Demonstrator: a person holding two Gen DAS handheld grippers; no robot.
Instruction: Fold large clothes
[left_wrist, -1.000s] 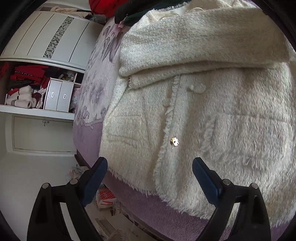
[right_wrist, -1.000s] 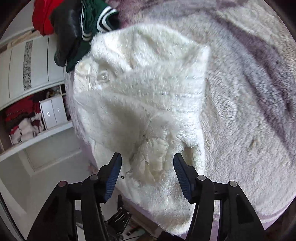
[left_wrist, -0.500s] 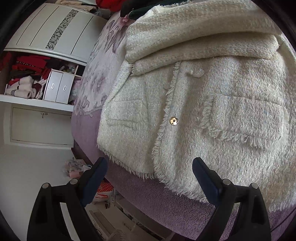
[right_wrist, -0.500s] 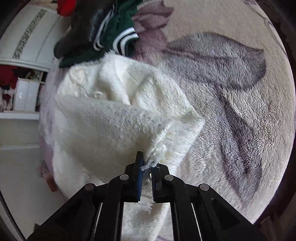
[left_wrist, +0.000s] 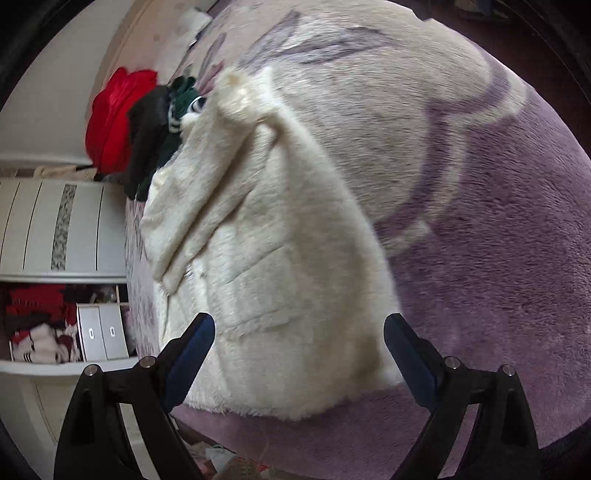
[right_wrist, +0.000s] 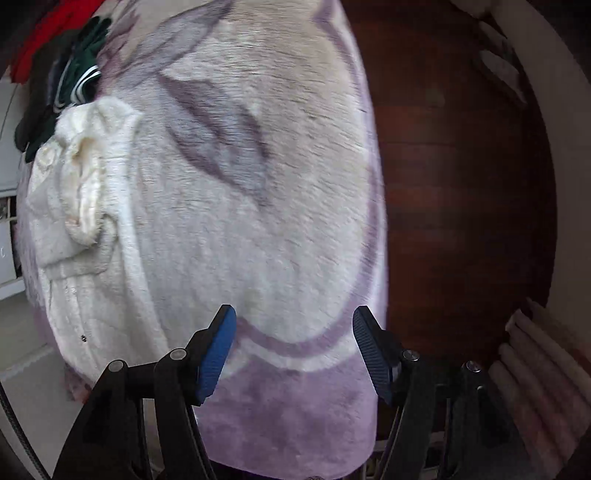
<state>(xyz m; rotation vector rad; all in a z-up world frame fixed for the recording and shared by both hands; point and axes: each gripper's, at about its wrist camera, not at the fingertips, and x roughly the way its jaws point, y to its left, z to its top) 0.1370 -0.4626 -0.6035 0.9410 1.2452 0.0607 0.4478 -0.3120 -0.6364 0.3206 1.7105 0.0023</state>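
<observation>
With the right hand-held gripper (right_wrist: 293, 350), whose jaws have just been opening, and the left hand-held gripper (left_wrist: 298, 354) both apart and empty, the folded cream jacket (left_wrist: 266, 266) lies near the bed (left_wrist: 498, 229) edge and may slide off or unfold.

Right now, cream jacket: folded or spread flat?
Partly folded. The cream jacket lies on the purple blanket with a sleeve folded across its front; hem end still unfolded.

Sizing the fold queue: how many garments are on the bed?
4. Cream jacket lies nearest, on the purple blanket; red garment, black one and green striped one are piled past its far end. More may be hidden beneath.
</observation>
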